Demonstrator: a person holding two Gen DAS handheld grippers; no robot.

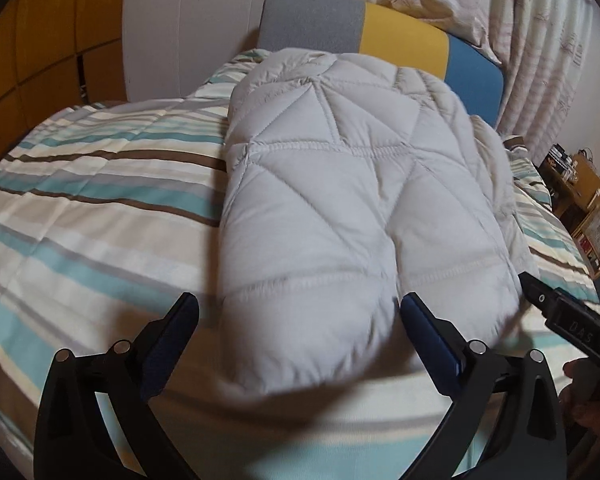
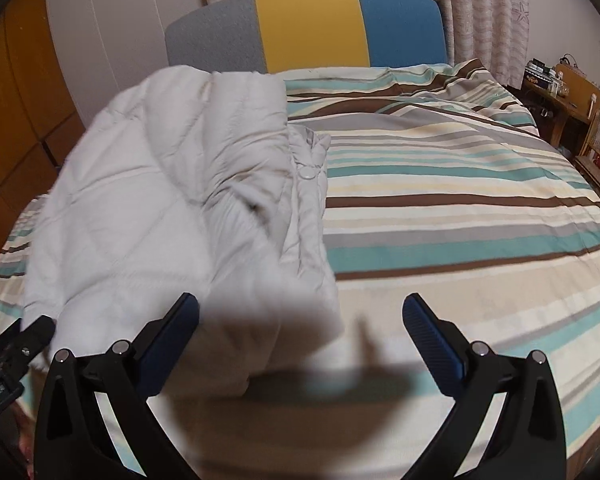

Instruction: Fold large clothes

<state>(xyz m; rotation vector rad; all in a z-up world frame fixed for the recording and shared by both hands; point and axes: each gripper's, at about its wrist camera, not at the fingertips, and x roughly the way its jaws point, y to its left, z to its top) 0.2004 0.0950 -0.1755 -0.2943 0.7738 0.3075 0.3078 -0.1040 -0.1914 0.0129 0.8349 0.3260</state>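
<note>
My left gripper (image 1: 300, 340) is spread wide, the folded jacket (image 1: 356, 200) lying just ahead between its fingers on the bedspread (image 1: 80, 200). My right gripper (image 2: 300, 340) is spread too, jacket ahead-left.

bed with striped cover (image 2: 460, 184) in teal, brown, cream and grey, headboard (image 2: 312, 24) in grey, yellow and blue blocks, pale curtain with starfish pattern (image 2: 484, 12), wooden furniture (image 2: 572, 104) at the right, orange wooden panels (image 1: 40, 40) at the left
</note>
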